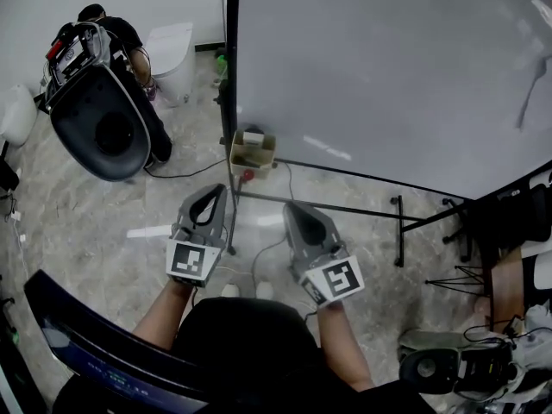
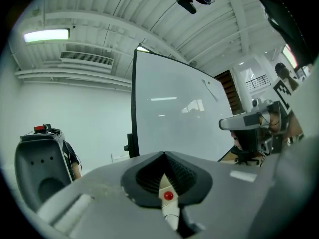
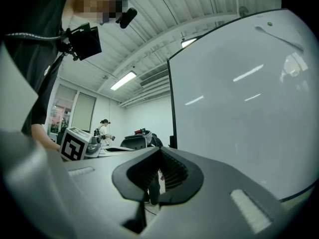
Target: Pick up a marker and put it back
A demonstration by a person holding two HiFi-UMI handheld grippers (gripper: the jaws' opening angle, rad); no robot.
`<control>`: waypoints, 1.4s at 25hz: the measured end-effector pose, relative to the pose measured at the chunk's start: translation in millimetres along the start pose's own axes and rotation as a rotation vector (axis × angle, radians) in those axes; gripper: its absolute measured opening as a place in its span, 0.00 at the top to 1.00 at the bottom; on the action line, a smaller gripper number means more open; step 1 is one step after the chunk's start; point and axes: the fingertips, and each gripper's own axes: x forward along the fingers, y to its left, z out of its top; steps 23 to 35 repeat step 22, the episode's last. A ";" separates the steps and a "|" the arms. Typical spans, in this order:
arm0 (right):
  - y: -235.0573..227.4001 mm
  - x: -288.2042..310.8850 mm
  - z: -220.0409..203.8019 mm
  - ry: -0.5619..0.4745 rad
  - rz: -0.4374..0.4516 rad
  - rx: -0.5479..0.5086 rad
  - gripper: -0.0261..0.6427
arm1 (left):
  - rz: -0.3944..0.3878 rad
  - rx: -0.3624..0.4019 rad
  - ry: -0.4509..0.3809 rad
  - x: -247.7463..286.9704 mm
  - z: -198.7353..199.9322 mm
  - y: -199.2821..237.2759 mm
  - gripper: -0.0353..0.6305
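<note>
Presently the grey hand-held left gripper [image 1: 220,189] and right gripper [image 1: 290,206] are being held level, jaws closed on nothing, near a small tan tray [image 1: 236,152] at the large white board's [image 1: 388,76] corner. A white piece [image 1: 253,136], perhaps the marker, is lying there: approach or withdrawal, either fits.

Floor = grey-beige marbled tile [image 1: 78,222], filling left and bottom of head view. Directly on it:
- black metal-tube whiteboard stand [image 1: 399,231], ctr to right
- big black egg-shaped shell [image 1: 99,128], upper left
- white boxy container [image 1: 172,54], top, just right of shell
- thin black cable [image 1: 185,175] btwn shell and stand
- black thin-legged tripod [image 1: 466,279], lower right
</note>
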 end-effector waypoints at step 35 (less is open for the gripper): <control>16.7 -11.7 3.2 0.001 -0.039 -0.016 0.95 | -0.013 -0.030 -0.016 -27.5 3.2 -1.5 0.94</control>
